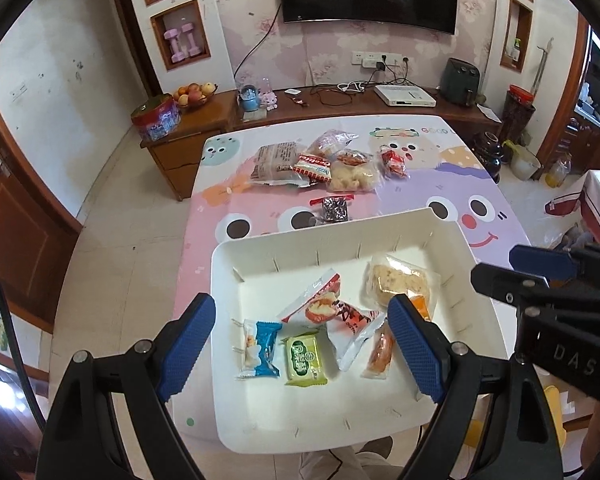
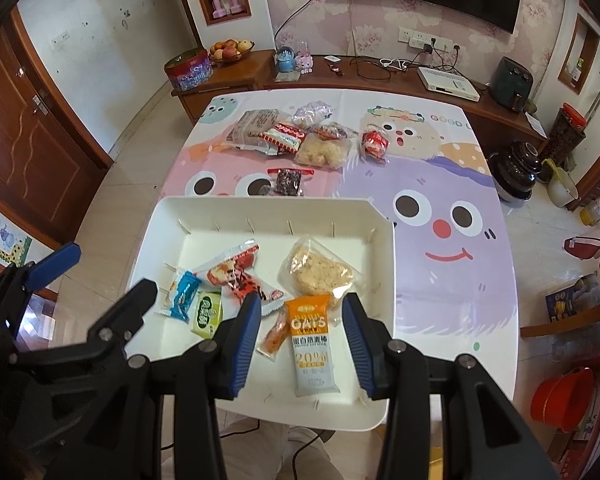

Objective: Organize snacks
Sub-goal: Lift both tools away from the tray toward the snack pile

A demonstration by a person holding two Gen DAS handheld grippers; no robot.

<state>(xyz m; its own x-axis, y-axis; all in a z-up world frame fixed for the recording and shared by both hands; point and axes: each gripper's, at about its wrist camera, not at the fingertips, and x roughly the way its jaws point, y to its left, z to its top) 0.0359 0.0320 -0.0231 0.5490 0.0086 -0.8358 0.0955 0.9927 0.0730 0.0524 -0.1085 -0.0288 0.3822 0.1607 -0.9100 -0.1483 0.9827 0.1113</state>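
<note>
A white tray [image 1: 228, 264] [image 2: 384, 264] sits on the near part of the cartoon tablecloth and holds several wrapped snacks. Among them are a blue packet [image 1: 262, 348], a green packet [image 1: 304, 356], a rice cake [image 1: 400, 280] [image 2: 320, 272] and an orange OATS bar [image 2: 312, 344]. My left gripper [image 1: 300, 344] hovers open over the tray's near left, with nothing between its fingers. My right gripper [image 2: 302, 344] stands open above the OATS bar, which lies flat in the tray clear of both pads. Several more snacks [image 1: 320, 164] [image 2: 296, 136] lie in a pile farther back on the table.
A dark snack with red ends [image 1: 334, 208] [image 2: 288, 180] lies just beyond the tray's far rim. Behind the table runs a low wooden cabinet [image 1: 188, 128] with a fruit bowl, a tin and cables. A person's legs show below the tray's near edge.
</note>
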